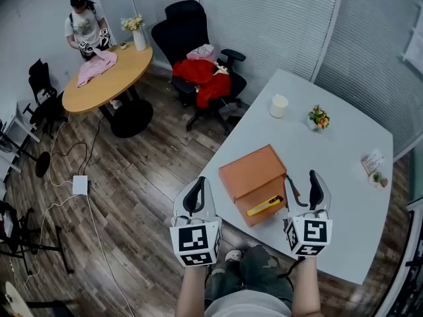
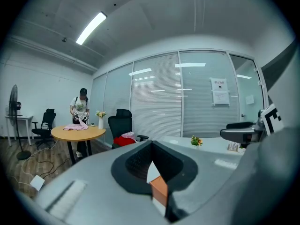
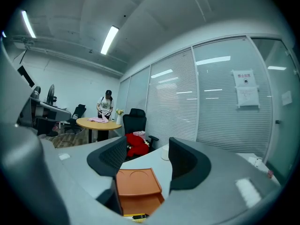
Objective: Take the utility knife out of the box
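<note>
Box (image 1: 251, 170): sitting by the tabletop's (image 1: 330, 157) near left edge, its near part lying open, likely to leave the contents reachable.
Knife (image 1: 264, 207): yellow, lying inside that open part, not yet taken out.
Right gripper (image 1: 303, 189): hovering just right of the box, fingers spread apart and empty, seemingly readying to grasp.
Left gripper (image 1: 196, 191): hanging off the tabletop's left edge, fingers pressing together on nothing, probably idling.
Head view: showing the whole knife.
Right gripper view: framing the box (image 3: 137, 182) between the jaws, with only a sliver of the knife (image 3: 136, 216).
Left gripper view: showing one box corner (image 2: 159, 191).
</note>
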The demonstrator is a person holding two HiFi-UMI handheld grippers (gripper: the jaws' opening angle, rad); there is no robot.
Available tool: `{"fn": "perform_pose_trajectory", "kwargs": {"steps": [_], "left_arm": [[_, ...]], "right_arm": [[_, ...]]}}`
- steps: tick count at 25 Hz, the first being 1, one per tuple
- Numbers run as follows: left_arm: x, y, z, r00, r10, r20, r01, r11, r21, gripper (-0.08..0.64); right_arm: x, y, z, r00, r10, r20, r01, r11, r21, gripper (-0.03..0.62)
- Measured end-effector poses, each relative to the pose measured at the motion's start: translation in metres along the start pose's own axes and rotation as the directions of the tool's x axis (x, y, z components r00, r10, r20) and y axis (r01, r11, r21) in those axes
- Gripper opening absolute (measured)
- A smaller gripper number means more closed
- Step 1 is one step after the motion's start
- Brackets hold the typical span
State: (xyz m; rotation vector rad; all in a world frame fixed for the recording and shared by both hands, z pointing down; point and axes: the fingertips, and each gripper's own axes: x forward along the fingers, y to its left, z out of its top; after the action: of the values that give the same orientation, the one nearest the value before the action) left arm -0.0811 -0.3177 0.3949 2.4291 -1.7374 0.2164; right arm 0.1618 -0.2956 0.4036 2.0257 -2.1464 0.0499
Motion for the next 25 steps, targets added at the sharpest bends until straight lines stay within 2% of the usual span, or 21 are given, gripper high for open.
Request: {"fn": "perform_pose_trajectory", "kwargs": {"steps": [14,20,25], "left_arm": [[0.032,-0.007,-0.024,0.996,0.037,-0.081,-0.039,0.999,-0.023,0.000],[0.041,-0.006,-0.045,0.989,0.052,-0.140,-0.057,0.998,-0.029,0.000],[0.051,-0.010,-0.063,0.982,0.061,-0.180,-0.071,0.996,-0.047,0.000]], "right_arm": [[0.043,-0.011,-0.031,0.989,0.098,-0.107,-0.101,0.995,-0.024,0.301],[0.059,-0.005,-0.053,0.962,0.185,-0.200,-0.208,0.973,-0.098,0.301],[0.069,-0.001,-0.077,0.928,0.253,-0.272,-0.297,0.946,-0.133,0.291]]}}
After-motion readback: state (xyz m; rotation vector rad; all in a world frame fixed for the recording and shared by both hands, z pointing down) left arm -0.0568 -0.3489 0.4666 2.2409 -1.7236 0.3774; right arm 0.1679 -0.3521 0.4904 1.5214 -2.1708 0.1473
